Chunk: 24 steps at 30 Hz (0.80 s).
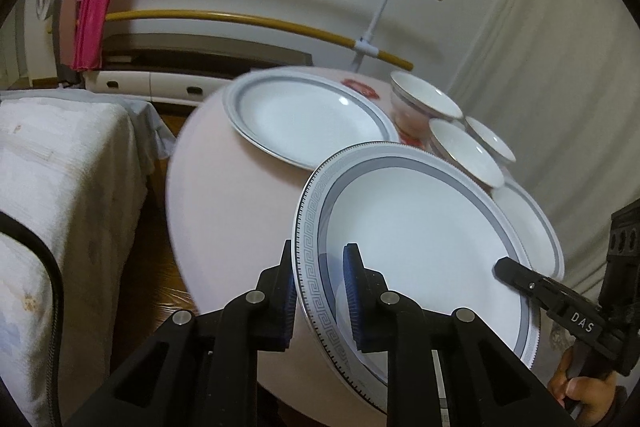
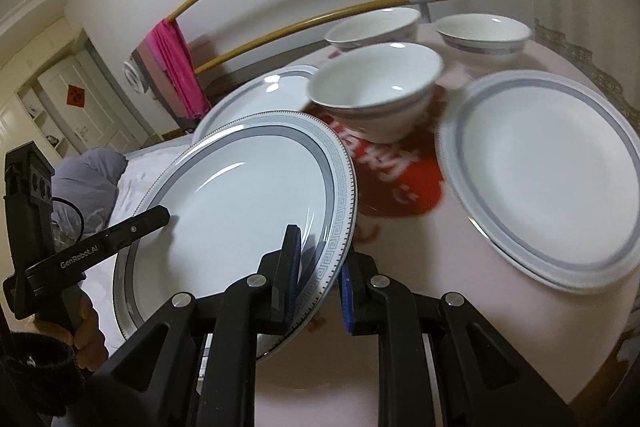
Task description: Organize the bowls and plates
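Observation:
A white plate with a grey key-pattern rim [image 1: 420,227] [image 2: 240,195] hangs tilted above the round pink table [image 1: 224,207], held from both sides. My left gripper [image 1: 319,255] is shut on its left rim, blue pads pressing on both faces. My right gripper [image 2: 323,247] is shut on the opposite rim. Each shows in the other view, the right gripper [image 1: 508,267] and the left gripper [image 2: 160,217]. Two more grey-rimmed plates lie on the table, one far [image 1: 304,115] [image 2: 264,91] and one right [image 2: 548,179]. Three white bowls [image 2: 376,87] [image 2: 372,27] [image 2: 484,31] stand behind.
A red mat with white characters [image 2: 392,179] lies under the nearest bowl. A bed with a white cover [image 1: 60,187] stands left of the table. Behind it is a rack of yellow bars with a pink cloth [image 1: 96,11]. A curtain [image 1: 560,67] hangs at the right.

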Tool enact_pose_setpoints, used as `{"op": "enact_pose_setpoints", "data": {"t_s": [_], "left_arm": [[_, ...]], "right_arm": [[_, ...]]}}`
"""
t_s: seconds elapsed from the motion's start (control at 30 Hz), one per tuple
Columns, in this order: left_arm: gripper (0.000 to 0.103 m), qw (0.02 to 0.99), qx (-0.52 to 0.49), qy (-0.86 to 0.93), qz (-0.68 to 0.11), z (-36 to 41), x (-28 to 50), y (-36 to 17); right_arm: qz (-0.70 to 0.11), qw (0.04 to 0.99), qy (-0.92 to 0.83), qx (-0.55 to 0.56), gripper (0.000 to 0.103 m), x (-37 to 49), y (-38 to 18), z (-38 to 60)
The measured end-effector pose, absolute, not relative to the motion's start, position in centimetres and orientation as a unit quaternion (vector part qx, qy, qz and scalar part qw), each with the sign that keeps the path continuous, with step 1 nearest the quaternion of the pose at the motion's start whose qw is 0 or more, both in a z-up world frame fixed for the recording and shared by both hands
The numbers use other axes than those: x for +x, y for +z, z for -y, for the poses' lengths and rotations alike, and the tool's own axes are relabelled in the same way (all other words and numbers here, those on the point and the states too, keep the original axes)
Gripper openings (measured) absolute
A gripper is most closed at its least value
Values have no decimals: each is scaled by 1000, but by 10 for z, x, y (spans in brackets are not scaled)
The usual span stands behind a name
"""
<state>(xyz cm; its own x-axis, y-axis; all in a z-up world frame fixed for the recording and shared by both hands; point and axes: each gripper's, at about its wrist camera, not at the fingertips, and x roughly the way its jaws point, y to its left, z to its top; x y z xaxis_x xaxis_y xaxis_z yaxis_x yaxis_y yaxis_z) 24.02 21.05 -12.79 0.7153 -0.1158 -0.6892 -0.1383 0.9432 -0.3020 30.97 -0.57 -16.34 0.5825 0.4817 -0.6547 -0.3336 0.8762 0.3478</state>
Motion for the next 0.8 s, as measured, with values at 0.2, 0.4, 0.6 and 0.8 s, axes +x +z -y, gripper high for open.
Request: {"op": "enact_pose_setpoints", "data": {"t_s": [0.2, 0.4, 0.6, 0.8], "left_arm": [[17, 916, -167, 29, -363, -234, 239, -119], [17, 922, -159, 44, -349, -256, 257, -111], [17, 925, -155, 51, -344, -268, 281, -111], [17, 925, -149, 47, -346, -274, 315, -116]], "right_arm": [[-388, 882, 251, 95, 17, 329, -156, -24], [-387, 883, 253, 88, 17, 359, -152, -55], [-389, 884, 245, 87, 18, 387, -151, -76], [-398, 884, 228, 87, 19, 405, -156, -83]]}}
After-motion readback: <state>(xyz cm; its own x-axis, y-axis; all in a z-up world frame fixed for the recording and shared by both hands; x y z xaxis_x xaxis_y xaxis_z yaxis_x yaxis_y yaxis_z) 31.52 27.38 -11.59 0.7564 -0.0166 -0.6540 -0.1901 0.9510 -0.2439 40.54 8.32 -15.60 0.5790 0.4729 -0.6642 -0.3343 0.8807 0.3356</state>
